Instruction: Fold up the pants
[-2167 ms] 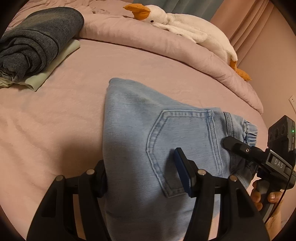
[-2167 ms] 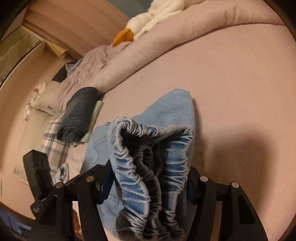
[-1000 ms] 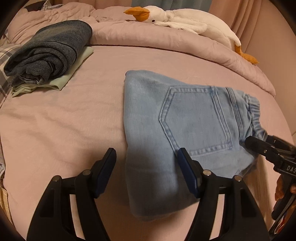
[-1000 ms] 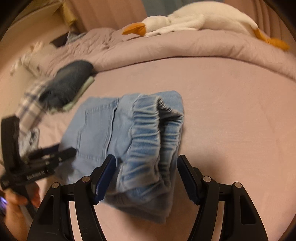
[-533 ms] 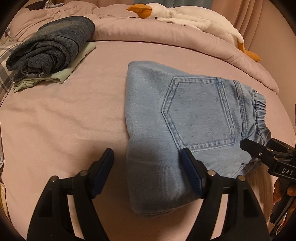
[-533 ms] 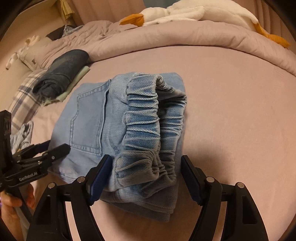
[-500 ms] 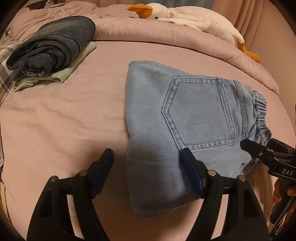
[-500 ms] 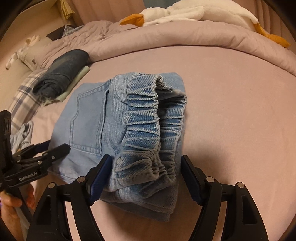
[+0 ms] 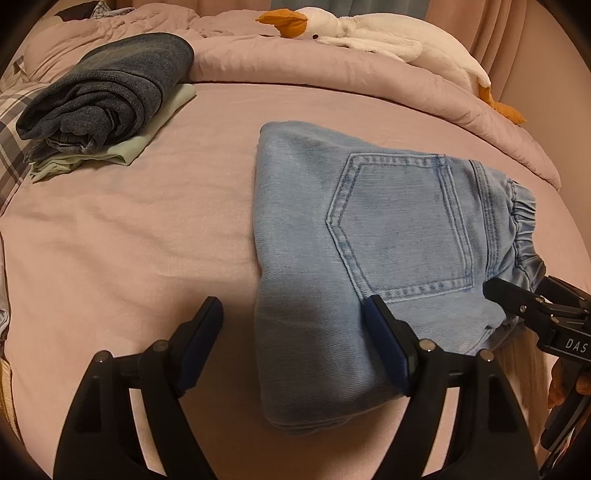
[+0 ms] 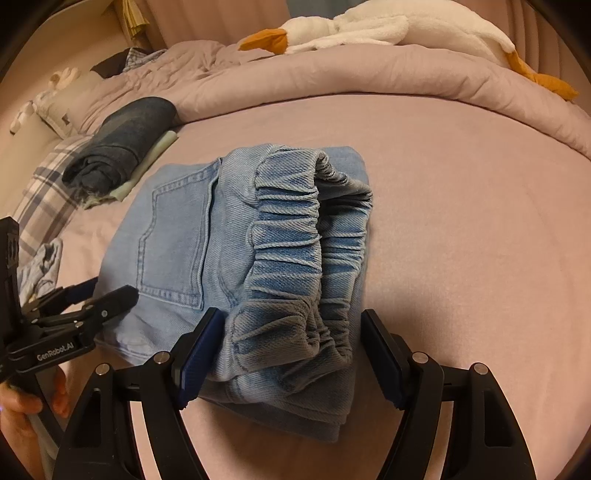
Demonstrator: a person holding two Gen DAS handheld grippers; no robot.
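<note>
Light blue denim pants (image 9: 388, 221) lie folded into a thick packet on the pink bed sheet (image 9: 129, 240), back pocket up. Their elastic waistband (image 10: 295, 258) faces the right wrist camera. My left gripper (image 9: 291, 339) hovers over the packet's near left corner, its jaws opening; the corner lies between the fingers, but the pads are off the cloth. My right gripper (image 10: 291, 347) stands open astride the waistband end without squeezing it. Each gripper also shows in the other's view: the left gripper (image 10: 110, 291) and the right gripper (image 9: 524, 291) at opposite ends of the pants.
Folded dark jeans (image 9: 107, 92) rest on a pale green garment (image 9: 155, 136) at the far left. A rolled pink duvet (image 9: 332, 74) with a white goose plush (image 9: 369, 33) runs along the back. A plaid cloth (image 10: 44, 199) lies at the left, and a hand (image 10: 18, 413) holds the left gripper.
Both grippers let go of the pants, which now lie flat on the sheet. Both jaws have spread wider and drawn back a little from the cloth.
</note>
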